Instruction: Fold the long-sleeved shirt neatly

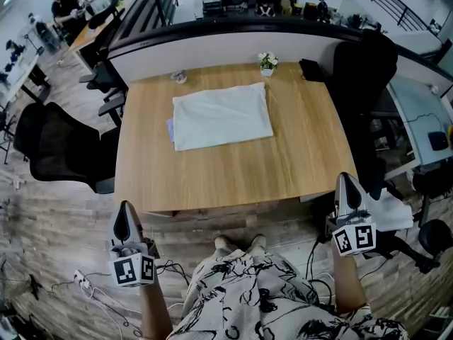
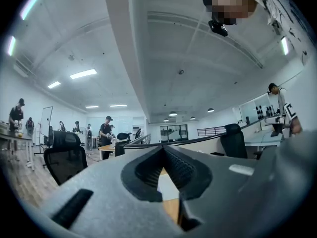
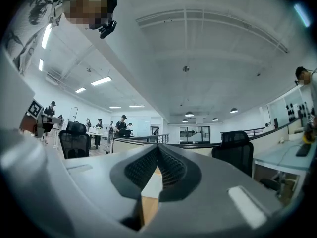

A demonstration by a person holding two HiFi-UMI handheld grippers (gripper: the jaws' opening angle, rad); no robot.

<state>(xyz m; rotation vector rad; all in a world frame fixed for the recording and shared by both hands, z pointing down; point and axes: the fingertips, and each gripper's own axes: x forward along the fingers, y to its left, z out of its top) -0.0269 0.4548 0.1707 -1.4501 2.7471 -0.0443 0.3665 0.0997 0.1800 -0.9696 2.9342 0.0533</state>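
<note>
The long-sleeved shirt lies folded into a soft, slightly skewed rectangle of pale white cloth on the far half of the surface, a square top of light wood grain. A small white pot of flowers and a flat black object stand near the far edge, beyond the shirt. The left gripper and right gripper are held off the near edge, well apart from the shirt, each carrying a marker cube. Both have their fingers pressed together on nothing; their dark ribbed pads meet at the tip. Black mesh office chairs stand at the sides.
</note>
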